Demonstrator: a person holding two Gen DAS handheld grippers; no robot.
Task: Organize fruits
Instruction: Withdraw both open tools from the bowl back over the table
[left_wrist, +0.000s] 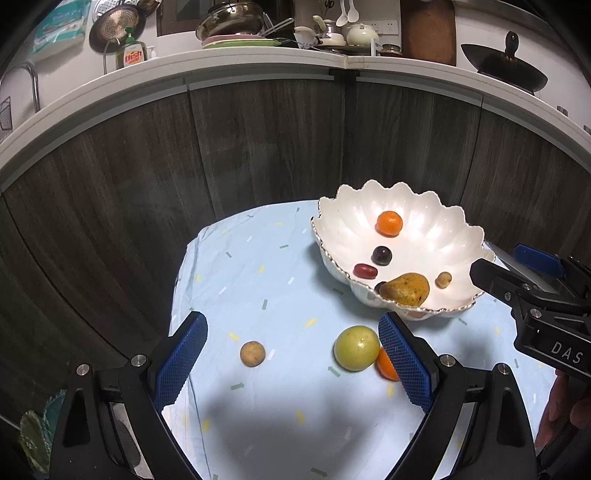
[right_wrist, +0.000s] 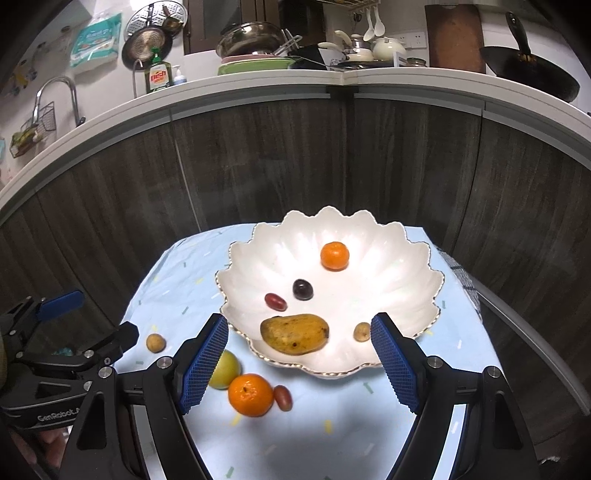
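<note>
From the left wrist view, the left gripper (left_wrist: 291, 354) hangs wide open and empty over the blue cloth (left_wrist: 258, 266), with the green fruit (left_wrist: 356, 348) and a small brown fruit (left_wrist: 252, 353) lying between its fingers; an orange (left_wrist: 386, 365) sits touching the green one, half hidden by the right pad, so a closing grip could nudge both and roll them toward the cloth's edge. From the right wrist view, the right gripper (right_wrist: 299, 362) is equally wide open and empty above the scalloped bowl (right_wrist: 417, 295), where the mango (right_wrist: 294, 333) rests against the near rim; a careless descent could knock that rim and tip the bowl.
</note>
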